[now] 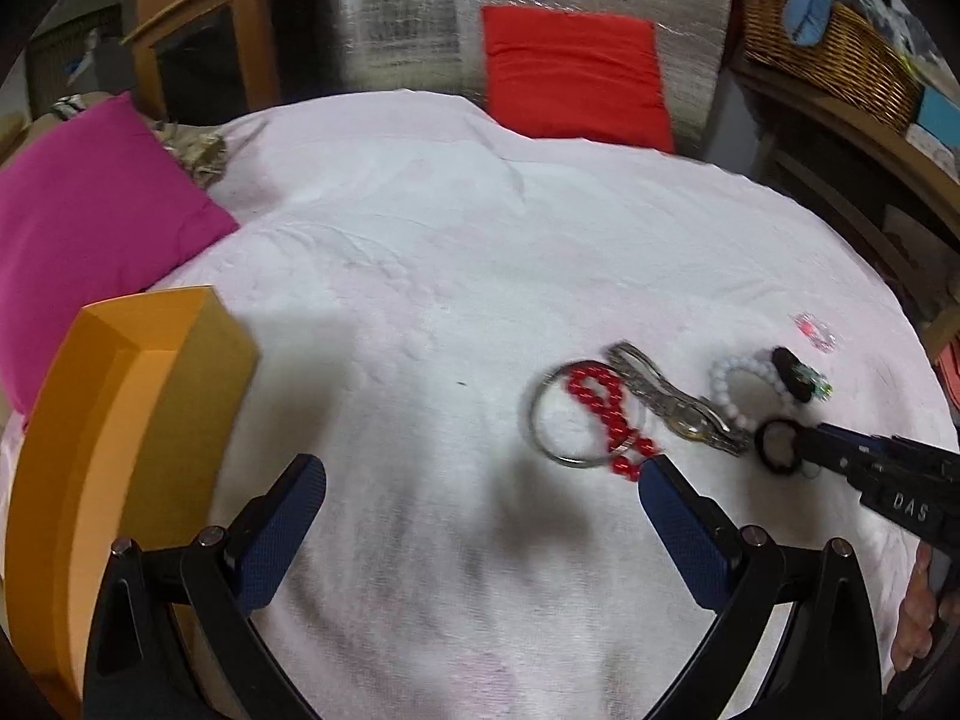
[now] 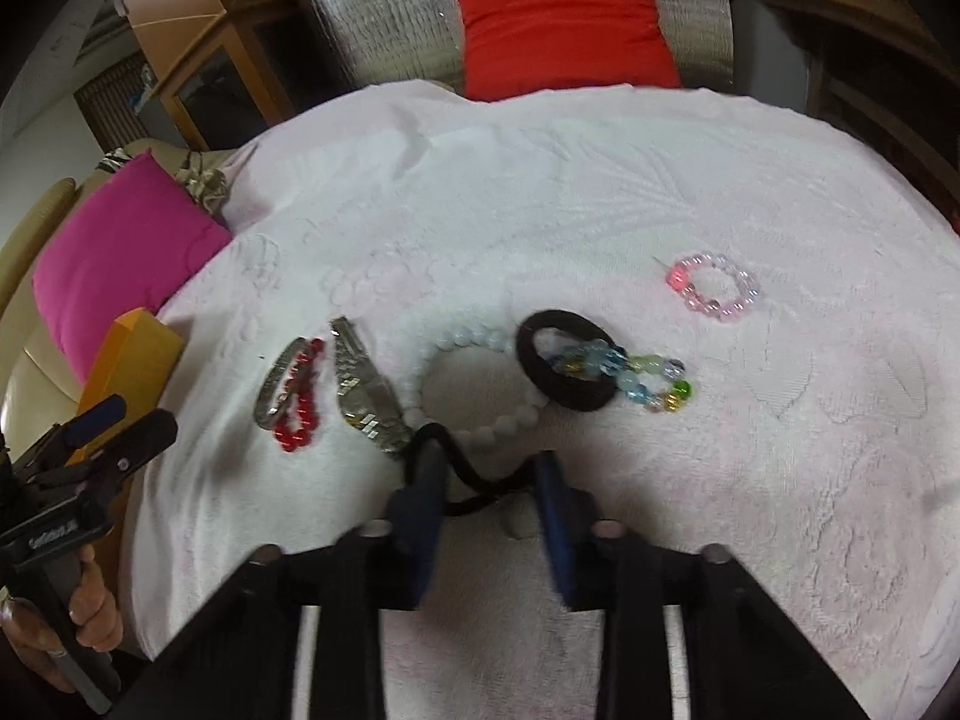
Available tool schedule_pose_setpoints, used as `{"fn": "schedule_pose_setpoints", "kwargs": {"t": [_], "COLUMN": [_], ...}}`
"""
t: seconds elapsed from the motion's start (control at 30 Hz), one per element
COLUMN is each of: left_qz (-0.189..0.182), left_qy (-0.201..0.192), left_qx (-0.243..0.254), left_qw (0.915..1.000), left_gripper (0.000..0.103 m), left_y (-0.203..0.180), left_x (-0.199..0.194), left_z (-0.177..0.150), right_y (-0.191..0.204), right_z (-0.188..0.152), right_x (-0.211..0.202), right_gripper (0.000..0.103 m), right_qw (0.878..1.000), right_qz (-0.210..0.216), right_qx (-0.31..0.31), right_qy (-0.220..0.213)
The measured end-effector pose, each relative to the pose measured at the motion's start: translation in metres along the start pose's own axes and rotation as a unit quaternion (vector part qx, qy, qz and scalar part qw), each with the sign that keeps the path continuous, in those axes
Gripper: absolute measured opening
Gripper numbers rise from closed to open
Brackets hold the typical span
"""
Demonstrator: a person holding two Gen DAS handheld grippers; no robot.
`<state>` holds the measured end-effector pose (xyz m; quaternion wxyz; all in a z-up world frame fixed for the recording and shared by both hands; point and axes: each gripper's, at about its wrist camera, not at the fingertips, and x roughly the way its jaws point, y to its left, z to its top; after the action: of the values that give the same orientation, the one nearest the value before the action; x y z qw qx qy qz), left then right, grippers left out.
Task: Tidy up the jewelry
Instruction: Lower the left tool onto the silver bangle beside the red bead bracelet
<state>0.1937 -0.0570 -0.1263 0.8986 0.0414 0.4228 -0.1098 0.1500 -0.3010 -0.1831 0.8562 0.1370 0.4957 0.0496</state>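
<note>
Bedspread: pale pink-white, embossed floral pattern. Cushions: one magenta, one red. Box: orange-yellow. Bead bracelets: red, milky white, translucent pink, mixed blue-green. Watch and bangle: silver. Hair ties: black. Gripper pads: blue, dotted texture.

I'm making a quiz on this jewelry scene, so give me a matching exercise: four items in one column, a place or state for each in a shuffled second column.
Items:
1. red bead bracelet
2. pink bead bracelet
3. thin black hair tie
4. orange box

Places or states:
A. lies apart, far right on the white cloth
B. between the right gripper fingers
C. overlaps the silver bangle
D. at the cloth's left edge

Pairs: 1-C, 2-A, 3-B, 4-D
</note>
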Motion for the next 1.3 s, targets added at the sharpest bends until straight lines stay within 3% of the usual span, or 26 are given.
{"fn": "schedule_pose_setpoints", "kwargs": {"t": [0.27,0.53,0.57,0.67,0.83,0.97,1.1,1.3], "left_qz": [-0.007,-0.026,-0.023,-0.016,-0.019,-0.026,-0.037,-0.056], "left_qy": [0.001,0.032,0.036,0.062,0.071,0.073,0.068,0.048], "left_qx": [0.046,0.031,0.028,0.02,-0.006,-0.014,-0.028,-0.038], "left_qw": [0.9989,0.9987,0.9987,0.9977,0.9973,0.9969,0.9966,0.9965], "left_gripper": [0.103,0.103,0.098,0.069,0.056,0.032,0.017,0.009], "left_y": [-0.021,-0.033,-0.034,-0.035,-0.025,-0.02,-0.007,0.013], "left_x": [0.008,0.039,0.043,0.06,0.066,0.063,0.053,0.032], "left_z": [0.001,0.017,0.019,0.022,0.025,0.026,0.023,0.015], "right_y": [-0.02,-0.039,-0.038,-0.036,-0.031,-0.025,-0.02,-0.014], "right_z": [-0.007,-0.01,-0.009,-0.009,-0.008,-0.007,-0.007,-0.008], "right_x": [-0.035,-0.049,-0.048,-0.048,-0.045,-0.043,-0.042,-0.04], "right_gripper": [0.013,0.013,0.013,0.013,0.012,0.012,0.012,0.012], "right_qw": [0.998,0.989,0.989,0.989,0.99,0.991,0.992,0.993], "right_qz": [0.037,0.078,0.079,0.08,0.08,0.079,0.074,0.072], "right_qx": [0.049,0.116,0.117,0.115,0.109,0.1,0.094,0.089], "right_qy": [-0.03,-0.041,-0.042,-0.042,-0.039,-0.039,-0.041,-0.042]}}
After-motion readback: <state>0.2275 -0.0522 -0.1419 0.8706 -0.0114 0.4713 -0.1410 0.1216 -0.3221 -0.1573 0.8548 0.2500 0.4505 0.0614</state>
